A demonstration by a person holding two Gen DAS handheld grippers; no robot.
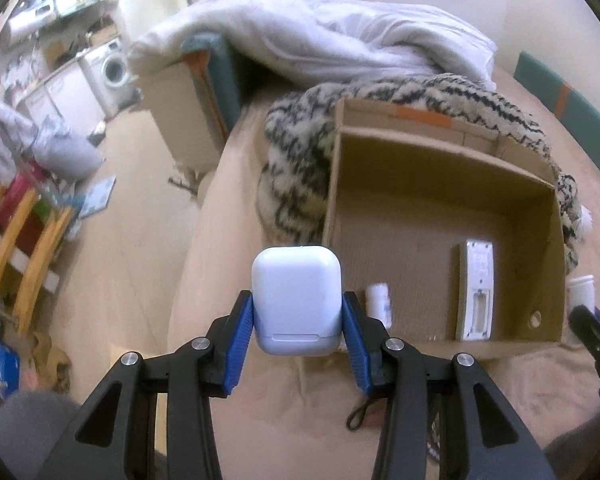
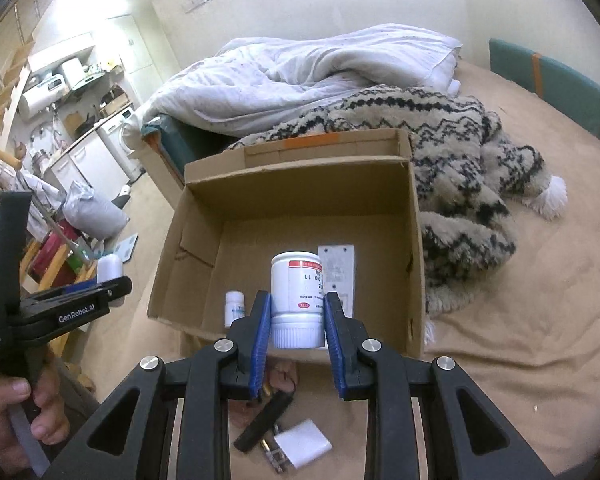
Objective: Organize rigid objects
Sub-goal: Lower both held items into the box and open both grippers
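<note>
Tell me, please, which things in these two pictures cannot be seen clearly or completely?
- Small bottle: left wrist view, partly hidden by the gripper's finger and the cardboard box wall.
- Jar label: right wrist view, print too small to read.
- Items under the right gripper: white charger and black strap partly covered by its frame.
- White jar: left view, bottom hidden behind the right gripper.
</note>
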